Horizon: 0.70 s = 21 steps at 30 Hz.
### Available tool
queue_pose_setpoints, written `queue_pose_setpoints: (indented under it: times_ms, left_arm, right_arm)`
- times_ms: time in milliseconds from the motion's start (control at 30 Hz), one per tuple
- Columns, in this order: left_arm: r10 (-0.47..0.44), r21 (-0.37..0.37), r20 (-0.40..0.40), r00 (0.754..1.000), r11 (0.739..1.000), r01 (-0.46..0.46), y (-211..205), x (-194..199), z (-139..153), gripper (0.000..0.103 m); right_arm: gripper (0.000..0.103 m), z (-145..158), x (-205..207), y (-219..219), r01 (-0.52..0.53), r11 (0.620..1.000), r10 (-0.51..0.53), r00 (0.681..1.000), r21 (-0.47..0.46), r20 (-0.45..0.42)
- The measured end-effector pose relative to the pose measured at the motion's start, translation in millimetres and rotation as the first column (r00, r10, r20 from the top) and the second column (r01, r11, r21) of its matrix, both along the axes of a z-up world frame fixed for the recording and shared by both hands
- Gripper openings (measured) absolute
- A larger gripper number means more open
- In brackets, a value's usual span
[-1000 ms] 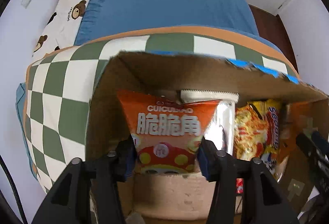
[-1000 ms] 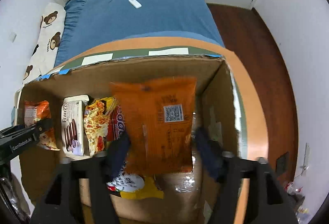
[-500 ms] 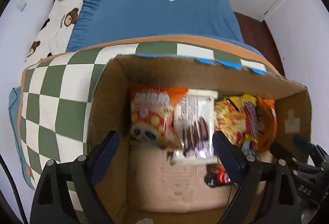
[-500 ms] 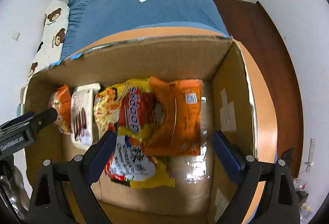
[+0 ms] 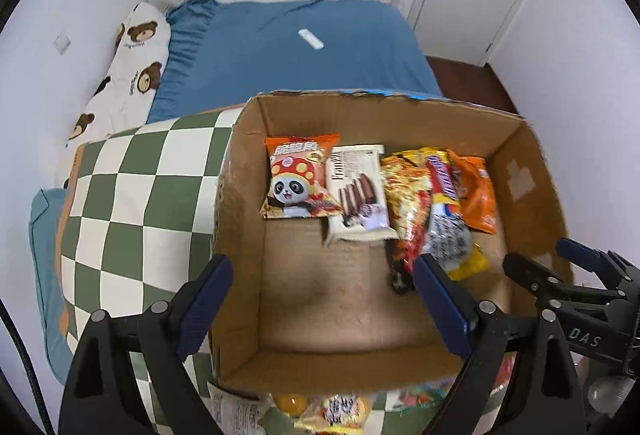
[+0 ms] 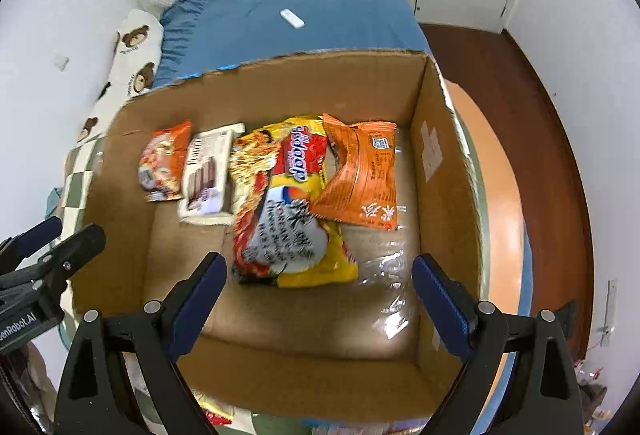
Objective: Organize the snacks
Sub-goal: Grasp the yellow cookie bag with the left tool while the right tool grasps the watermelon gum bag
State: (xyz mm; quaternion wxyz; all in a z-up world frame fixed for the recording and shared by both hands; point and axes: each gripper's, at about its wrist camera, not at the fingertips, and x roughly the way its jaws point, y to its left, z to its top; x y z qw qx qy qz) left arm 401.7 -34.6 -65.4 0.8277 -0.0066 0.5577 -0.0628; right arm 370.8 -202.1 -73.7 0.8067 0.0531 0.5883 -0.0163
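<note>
1. Left wrist view: your left gripper (image 5: 322, 289) hangs over the cardboard box (image 5: 516, 139), jaws spread wide and empty.
2. Against the far wall lie the panda chip bag (image 5: 298, 177), the chocolate biscuit pack (image 5: 358, 193), the noodle packet (image 5: 416, 203) and the orange bag (image 5: 476, 195), side by side, long axes running away from you.
3. Loose snack packets (image 5: 340, 409) wait below the near wall, closer to you than the box, nearest this gripper.
4. Right wrist view: your right gripper (image 6: 320, 285) also stands wide apart, holding nothing, over the noodle packet (image 6: 288, 203); its reach to them looks longer.
</note>
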Motion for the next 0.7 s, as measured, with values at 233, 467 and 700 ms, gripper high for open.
queue_pose_setpoints:
  times_ms: [233, 467, 700]
  left_arm:
    - [-0.036, -0.033, 0.079, 0.996, 0.999, 0.039, -4, -43, 37, 0.092]
    - [-0.036, 0.006, 0.083, 0.996, 0.999, 0.036, 5, -99, 26, 0.092]
    - [-0.059, 0.029, -0.185, 0.981, 0.997, 0.066, -3, -117, -93, 0.092]
  right_arm:
    - [0.096, 50, -48, 11, -0.003, 1.0, 0.0, 0.992, 0.018, 0.124]
    - [0.086, 80, -105, 8, 0.026, 0.996, -0.046, 0.968, 0.085, 0.245]
    - [0.064, 5, -145, -11, 0.112, 0.969, -0.129, 0.989, 0.219, 0.065]
